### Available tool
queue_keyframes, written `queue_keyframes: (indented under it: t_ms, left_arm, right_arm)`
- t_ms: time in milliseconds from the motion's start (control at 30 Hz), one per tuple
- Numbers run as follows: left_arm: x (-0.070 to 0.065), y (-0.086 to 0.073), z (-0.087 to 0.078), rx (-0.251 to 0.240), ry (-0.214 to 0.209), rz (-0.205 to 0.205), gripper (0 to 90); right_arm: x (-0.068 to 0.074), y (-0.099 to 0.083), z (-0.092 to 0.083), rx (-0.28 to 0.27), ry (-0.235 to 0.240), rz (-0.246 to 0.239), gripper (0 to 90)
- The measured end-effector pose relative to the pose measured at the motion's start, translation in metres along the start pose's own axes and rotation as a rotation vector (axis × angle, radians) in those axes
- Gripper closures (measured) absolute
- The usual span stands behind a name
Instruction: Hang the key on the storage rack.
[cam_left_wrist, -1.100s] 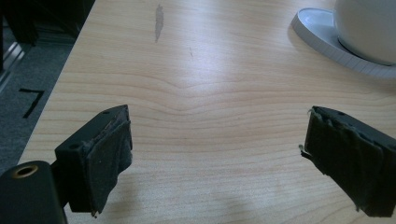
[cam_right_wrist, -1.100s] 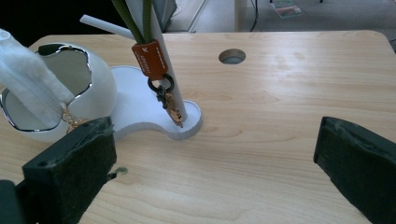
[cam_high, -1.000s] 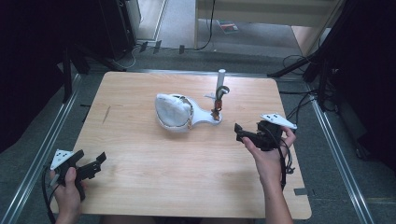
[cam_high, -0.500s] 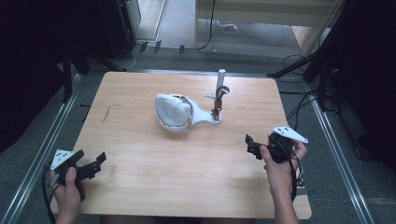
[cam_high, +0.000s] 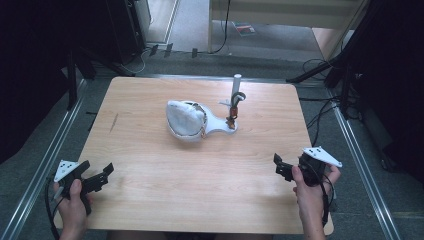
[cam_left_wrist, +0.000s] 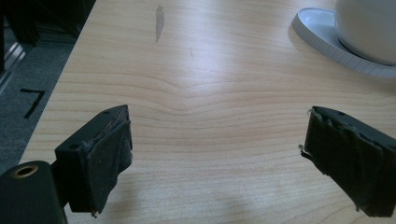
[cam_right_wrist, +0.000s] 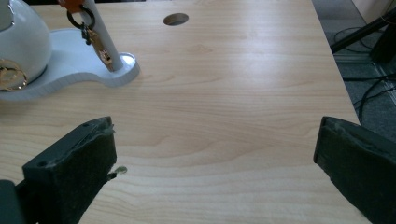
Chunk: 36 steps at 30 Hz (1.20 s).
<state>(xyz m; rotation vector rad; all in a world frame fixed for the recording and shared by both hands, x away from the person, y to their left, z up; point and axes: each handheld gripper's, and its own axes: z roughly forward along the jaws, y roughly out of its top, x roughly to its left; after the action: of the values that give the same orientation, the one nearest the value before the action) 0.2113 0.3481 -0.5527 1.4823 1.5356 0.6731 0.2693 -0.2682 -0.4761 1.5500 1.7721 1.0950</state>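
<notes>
The left gripper (cam_high: 102, 176) is held at the table's (cam_high: 150, 200) near left corner, jaws spread wide with nothing between them. A white stand (cam_high: 220, 127) is set near the middle of the table, a white dome (cam_high: 186, 120) at its left end and keys (cam_high: 233, 117) hung on its post (cam_high: 236, 90). The right gripper (cam_high: 280, 167) is held near the right edge, well apart from the stand, jaws wide and empty.

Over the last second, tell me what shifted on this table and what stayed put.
The right hand-held gripper drew back from beside the white stand toward the table's near right edge, jaws open and empty. Nothing was taken hold of or let go. The left hand-held gripper, the stand, its post with the hanging keyring and the white dome stayed as they were.
</notes>
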Motion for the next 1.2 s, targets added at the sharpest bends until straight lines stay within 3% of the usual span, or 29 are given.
queue_keyframes:
  t_ms: [533,933,1067,1200]
  left_arm:
    - [0.0,0.0,0.0,-0.002,0.002,0.001,8.1]
    - [0.0,0.0,0.0,-0.002,0.002,0.001,8.2]
    - [0.0,0.0,0.0,0.0,0.006,0.005,8.1]
    - [0.0,0.0,0.0,0.0,0.004,0.005,8.1]
  right_arm:
    - [-0.038,-0.045,-0.012,0.038,-0.058,0.022,0.0]
    - [-0.067,-0.071,-0.024,0.025,-0.07,0.044,0.0]
    - [-0.077,-0.077,-0.026,0.013,-0.069,0.071,0.0]
    - [-0.077,-0.082,-0.025,-0.003,-0.056,0.07,0.0]
